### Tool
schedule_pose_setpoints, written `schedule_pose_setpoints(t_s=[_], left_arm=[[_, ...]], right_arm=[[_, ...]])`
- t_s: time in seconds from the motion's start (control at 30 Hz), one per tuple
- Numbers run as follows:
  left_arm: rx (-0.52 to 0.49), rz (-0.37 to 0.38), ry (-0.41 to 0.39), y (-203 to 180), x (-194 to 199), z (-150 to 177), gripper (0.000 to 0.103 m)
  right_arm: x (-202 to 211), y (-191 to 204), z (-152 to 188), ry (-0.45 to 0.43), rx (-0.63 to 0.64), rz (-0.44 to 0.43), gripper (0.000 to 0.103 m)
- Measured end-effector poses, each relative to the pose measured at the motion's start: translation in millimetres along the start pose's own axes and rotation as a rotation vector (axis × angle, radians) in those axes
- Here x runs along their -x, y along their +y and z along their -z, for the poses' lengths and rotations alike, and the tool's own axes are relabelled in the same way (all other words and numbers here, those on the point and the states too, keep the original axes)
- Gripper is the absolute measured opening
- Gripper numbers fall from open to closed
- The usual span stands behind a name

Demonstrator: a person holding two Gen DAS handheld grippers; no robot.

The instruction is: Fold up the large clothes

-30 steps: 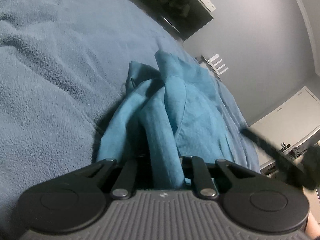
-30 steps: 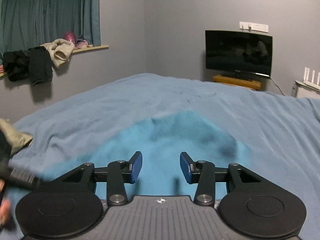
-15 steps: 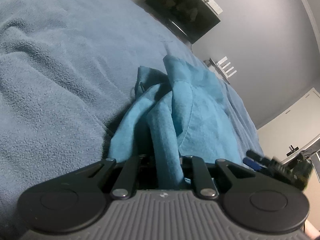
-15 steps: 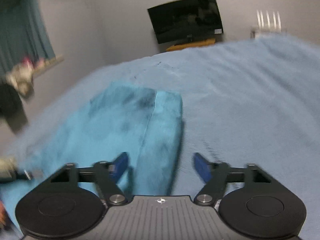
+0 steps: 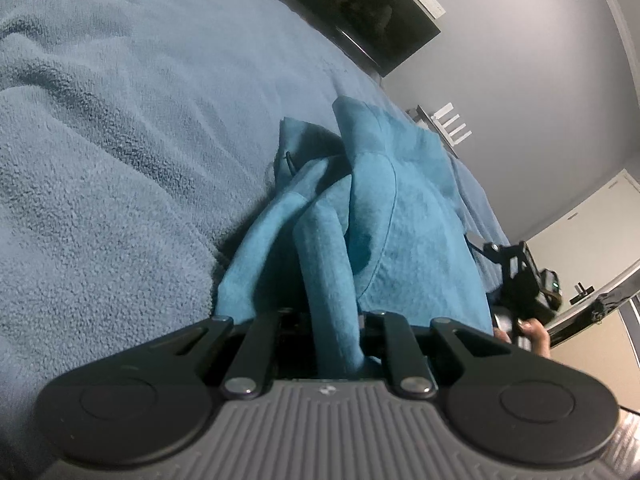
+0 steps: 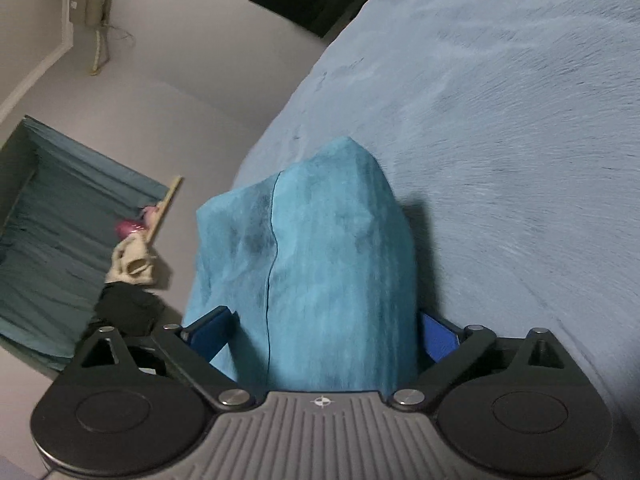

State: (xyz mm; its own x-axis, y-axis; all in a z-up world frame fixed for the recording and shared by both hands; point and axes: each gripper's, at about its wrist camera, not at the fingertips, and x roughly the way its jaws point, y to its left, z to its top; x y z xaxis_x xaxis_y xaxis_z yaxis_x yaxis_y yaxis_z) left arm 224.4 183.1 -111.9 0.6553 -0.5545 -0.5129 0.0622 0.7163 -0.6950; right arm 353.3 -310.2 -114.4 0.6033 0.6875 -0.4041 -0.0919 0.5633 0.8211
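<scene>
A teal garment (image 5: 400, 216) lies bunched on the light blue blanket (image 5: 120, 140) of a bed. My left gripper (image 5: 324, 318) is shut on a narrow fold of it that runs up between the fingers. In the right wrist view a thick folded end of the garment (image 6: 320, 260) fills the space between the blue pads (image 6: 438, 340). My right gripper (image 6: 324, 336) is rolled to one side with its jaws opening wide around that end, and the pads do not visibly press it. The left wrist view shows the right gripper (image 5: 516, 276) and a hand (image 5: 534, 338) at the garment's far side.
A dark television (image 5: 368, 12) hangs on the grey wall beyond the bed. A white device (image 5: 448, 124) stands by the wall and a pale door (image 5: 580, 248) lies to the right. Clothes (image 6: 132, 268) hang from a sill beside teal curtains (image 6: 60, 240). The blanket (image 6: 520, 140) stretches wide around the garment.
My right gripper rolled sideways, dropped toward the garment and spread its jaws around the folded end. The left gripper kept its hold on the fold and barely moved.
</scene>
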Motion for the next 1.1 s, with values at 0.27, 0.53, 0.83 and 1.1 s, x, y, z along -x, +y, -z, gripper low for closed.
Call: schedule_pose_setpoints(t_s=[0.27,0.53,0.83,1.1], left_arm=[[0.008,0.016,0.013,4.2,-5.1,-0.8,0.011],[0.007,-0.003,0.015,2.0,-9.5,-0.5,0.011],[-0.114,0.014,0.060,-47.8,-59.5,11.3,0.011],[-0.253,0.039,0.103,-98.9,-114.6,26.5,0.011]], right_arm=[[-58.0,-30.2,-31.5,0.024,-0.086,-0.125,0.103],[-40.6,-6.0,-4.4,-0.141,0.014,-0.070,0.064],[44.4,13.0,12.5,-0.316,-0.014,-0.001,0.057],[116.8,13.2,-68.7,-0.304,0.108,0.140,0.057]])
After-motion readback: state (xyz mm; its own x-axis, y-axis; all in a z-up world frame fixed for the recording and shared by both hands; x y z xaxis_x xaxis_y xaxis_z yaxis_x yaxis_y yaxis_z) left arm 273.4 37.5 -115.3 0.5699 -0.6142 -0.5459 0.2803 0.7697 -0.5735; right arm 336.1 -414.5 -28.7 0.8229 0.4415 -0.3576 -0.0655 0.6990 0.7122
